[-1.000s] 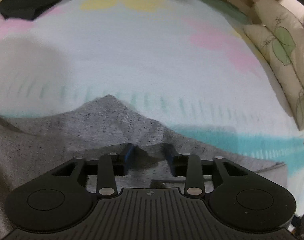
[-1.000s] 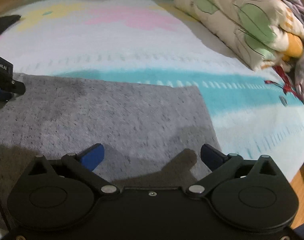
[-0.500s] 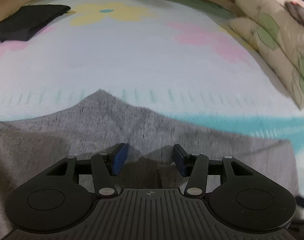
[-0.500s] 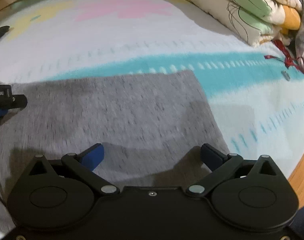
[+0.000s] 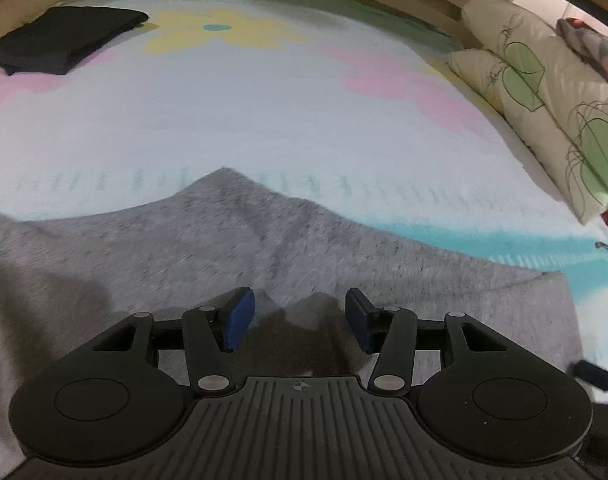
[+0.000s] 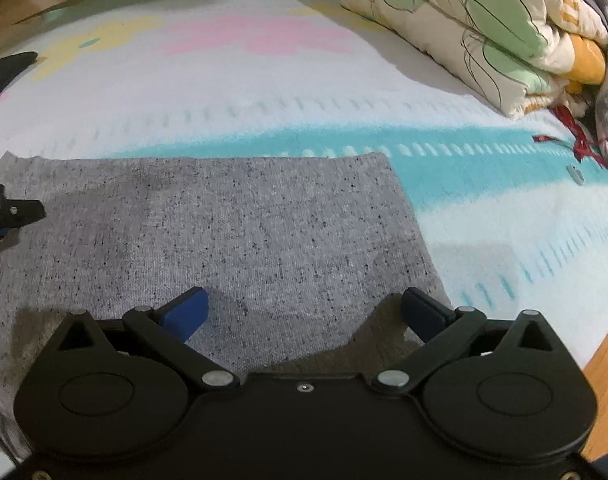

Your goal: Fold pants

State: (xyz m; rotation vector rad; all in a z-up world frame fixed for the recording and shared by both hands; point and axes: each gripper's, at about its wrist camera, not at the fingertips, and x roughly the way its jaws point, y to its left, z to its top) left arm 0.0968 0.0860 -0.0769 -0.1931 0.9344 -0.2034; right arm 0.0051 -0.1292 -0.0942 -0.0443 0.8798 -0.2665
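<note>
The grey pants (image 5: 232, 248) lie flat on the bed's patterned sheet (image 5: 264, 120), under both grippers; only the left view shows their peaked edge and a folded black garment (image 5: 64, 42). The right view shows their square end and the patterned quilt (image 6: 483, 28). The left gripper (image 5: 300, 318) and right gripper (image 6: 304, 312) have their fingers spread, pinching nothing.

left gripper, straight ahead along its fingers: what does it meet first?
Most likely the grey pants. The left gripper stands open, nothing between its pads, and the fabric fills the view just past its fingertips. How far off the cloth is cannot be told.
</note>
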